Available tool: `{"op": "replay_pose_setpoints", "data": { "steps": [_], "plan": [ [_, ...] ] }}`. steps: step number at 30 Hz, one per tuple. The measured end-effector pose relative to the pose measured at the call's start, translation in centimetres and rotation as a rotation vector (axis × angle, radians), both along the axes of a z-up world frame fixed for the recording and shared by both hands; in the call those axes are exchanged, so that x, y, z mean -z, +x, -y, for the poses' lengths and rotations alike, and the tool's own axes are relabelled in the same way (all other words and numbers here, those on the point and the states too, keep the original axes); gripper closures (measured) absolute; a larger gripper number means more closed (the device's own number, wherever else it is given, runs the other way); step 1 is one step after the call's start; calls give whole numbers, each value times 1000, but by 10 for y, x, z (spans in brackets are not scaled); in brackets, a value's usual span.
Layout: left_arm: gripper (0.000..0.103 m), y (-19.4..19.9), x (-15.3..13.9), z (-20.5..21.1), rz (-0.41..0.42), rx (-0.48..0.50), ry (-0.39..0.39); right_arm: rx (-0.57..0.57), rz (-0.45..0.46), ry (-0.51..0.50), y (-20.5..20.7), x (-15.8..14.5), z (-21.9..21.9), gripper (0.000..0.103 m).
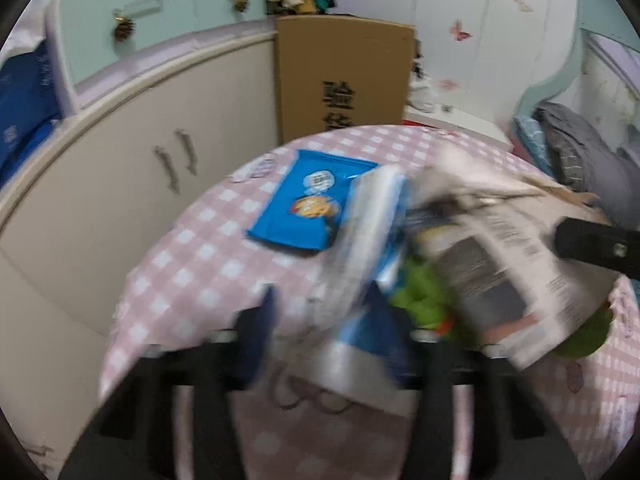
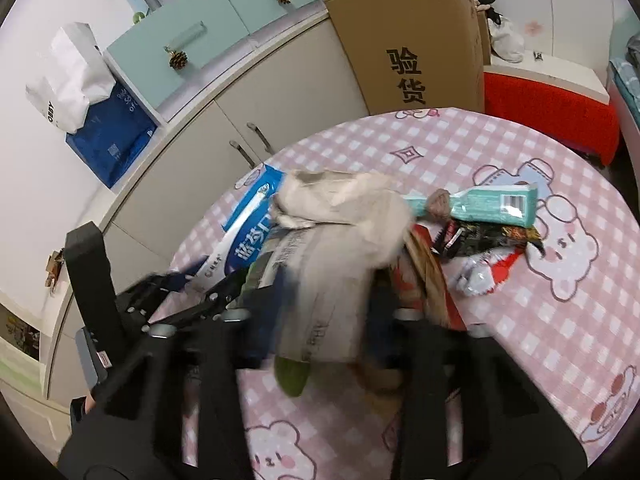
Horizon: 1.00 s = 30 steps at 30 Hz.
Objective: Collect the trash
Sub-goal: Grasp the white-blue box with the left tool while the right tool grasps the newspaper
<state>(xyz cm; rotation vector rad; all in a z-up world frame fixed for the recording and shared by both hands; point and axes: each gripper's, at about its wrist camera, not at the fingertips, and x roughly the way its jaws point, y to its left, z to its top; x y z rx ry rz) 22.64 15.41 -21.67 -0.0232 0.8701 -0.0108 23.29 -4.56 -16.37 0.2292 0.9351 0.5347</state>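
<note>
Left gripper (image 1: 320, 320): jaws drawn in on a blue-and-white wrapper (image 1: 360, 264), held above the tabletop (image 1: 192, 256).
Right gripper (image 2: 324, 308): closed on a crumpled printed paper (image 2: 332, 280).
Loose trash: blue snack bag (image 1: 308, 204) flat on the checked cloth; teal packet (image 2: 496, 202) among wrappers.

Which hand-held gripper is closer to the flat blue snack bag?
Left. The left hand-held gripper sits just below the blue snack bag, clamping a blue-white wrapper. The right hand-held gripper is farther off, beyond the pile.
</note>
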Motion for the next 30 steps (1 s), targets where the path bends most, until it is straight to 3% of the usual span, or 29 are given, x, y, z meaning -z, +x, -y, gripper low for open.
{"op": "replay_pose_setpoints", "data": {
  "steps": [4, 8, 15, 20, 30],
  "plan": [
    [71, -9, 0, 4, 16, 8, 7, -12, 39, 77, -7, -12, 7, 93],
    [88, -28, -5, 5, 33, -25, 30, -17, 92, 124, -20, -31, 20, 96],
    [88, -66, -25, 0, 81, -87, 23, 20, 134, 193, -43, -55, 58, 97],
    [88, -88, -41, 9, 111, -77, 4, 70, 151, 207, -63, -62, 97, 97],
    [88, -117, -55, 28, 149, -100, 12, 57, 70, 162, -90, -26, 124, 93]
  ]
}}
